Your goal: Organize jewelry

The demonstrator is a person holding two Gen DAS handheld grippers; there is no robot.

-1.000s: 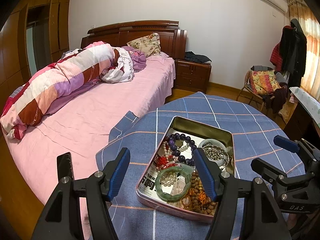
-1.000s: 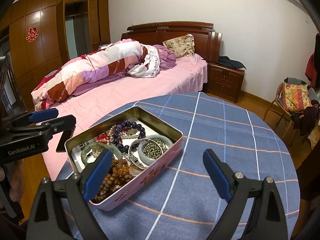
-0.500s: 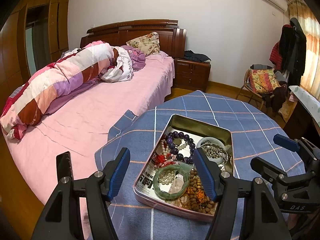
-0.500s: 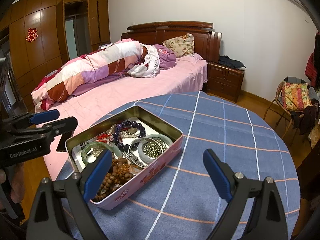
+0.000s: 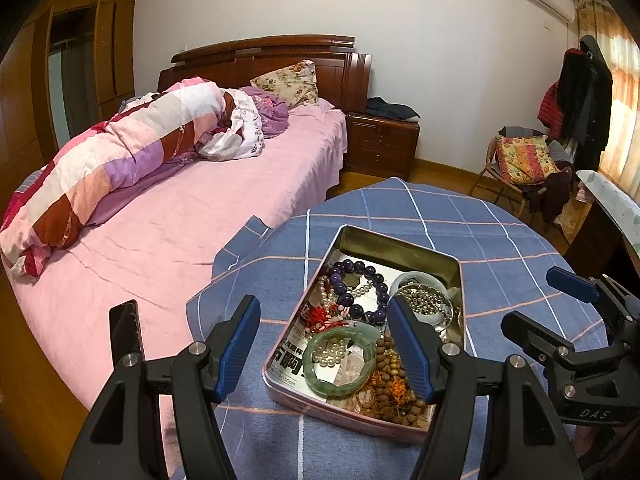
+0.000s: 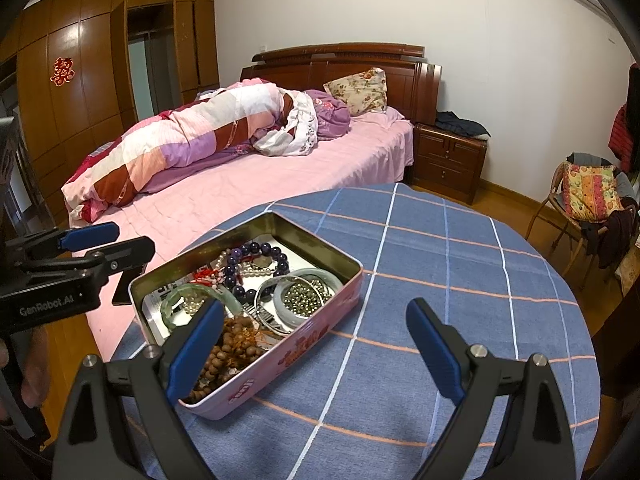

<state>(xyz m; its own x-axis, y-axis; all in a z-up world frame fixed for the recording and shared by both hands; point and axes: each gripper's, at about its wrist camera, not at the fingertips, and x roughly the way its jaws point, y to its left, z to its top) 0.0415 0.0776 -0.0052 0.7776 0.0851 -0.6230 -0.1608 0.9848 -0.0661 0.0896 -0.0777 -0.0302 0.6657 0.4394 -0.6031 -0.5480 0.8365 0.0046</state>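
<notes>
- Work surface: a round table (image 6: 460, 280) under a blue checked cloth. A pink-sheeted bed (image 5: 208, 216) stands beyond it at 10 o'clock in the left wrist view.
- Task item: an open pink tin (image 5: 400, 248) sits on the cloth, toward the table edge nearest the bed. In the right wrist view the same tin (image 6: 280, 368) lies at 9 o'clock of centre.
- Contents, left wrist view: a purple bead bracelet (image 5: 362, 270) toward the far end; a green jade bangle (image 5: 340, 360) toward the near end, with small pearls inside its ring; brown wooden beads (image 5: 390, 362) just beside the bangle at 3 o'clock; a pale bangle (image 5: 416, 280) at the far right corner holding metallic beads (image 5: 428, 304); red cord pieces (image 5: 324, 316) along the left wall.
- Left gripper (image 5: 320, 344): claw apart, nothing between the pads. It hovers at the near end of the tin; the right-hand pad overlaps the contents in this view, contact not confirmed.
- Right gripper (image 6: 316, 344): claw wide apart, holding nothing, poised over the tin's near right corner and bare cloth.
- The two grippers are well apart.
</notes>
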